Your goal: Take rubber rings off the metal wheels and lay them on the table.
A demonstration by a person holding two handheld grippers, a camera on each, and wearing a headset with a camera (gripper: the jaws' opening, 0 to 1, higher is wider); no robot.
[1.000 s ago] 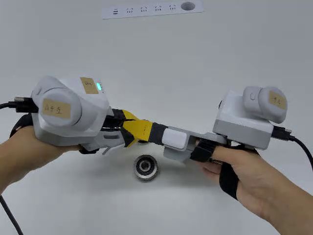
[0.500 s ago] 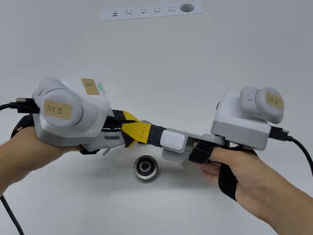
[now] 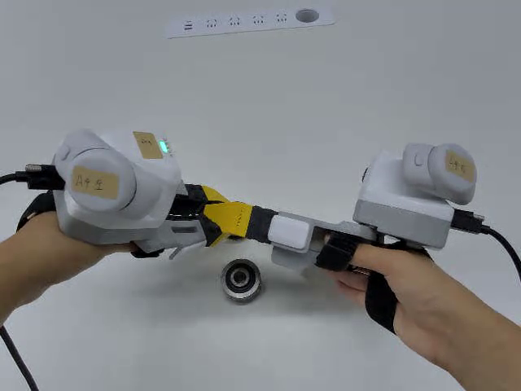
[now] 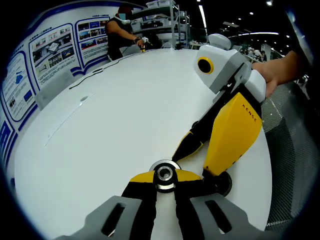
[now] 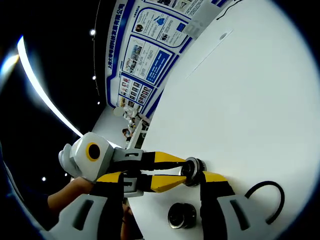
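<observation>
White matte table (image 3: 366,98), power strip (image 3: 248,20) set in at far edge. Gripper views show blue/white posters (image 4: 50,55) on the wall, ceiling strip lights (image 4: 202,15), and another person (image 4: 120,30) at the table's far end.

Your left gripper (image 4: 165,178) is clamped on a metal wheel (image 4: 165,172), one yellow tip each side. Your right gripper (image 5: 191,181) has its fingers narrow, flanking the same wheel from the opp side; can't tell if they pinch it. Second wheel (image 3: 242,279) lies on the table just below the meeting fingertips, apart from them.

Vs 1 s ago: no real change. Both grippers same pose, second wheel same spot; slight frame shift = cam only.
</observation>
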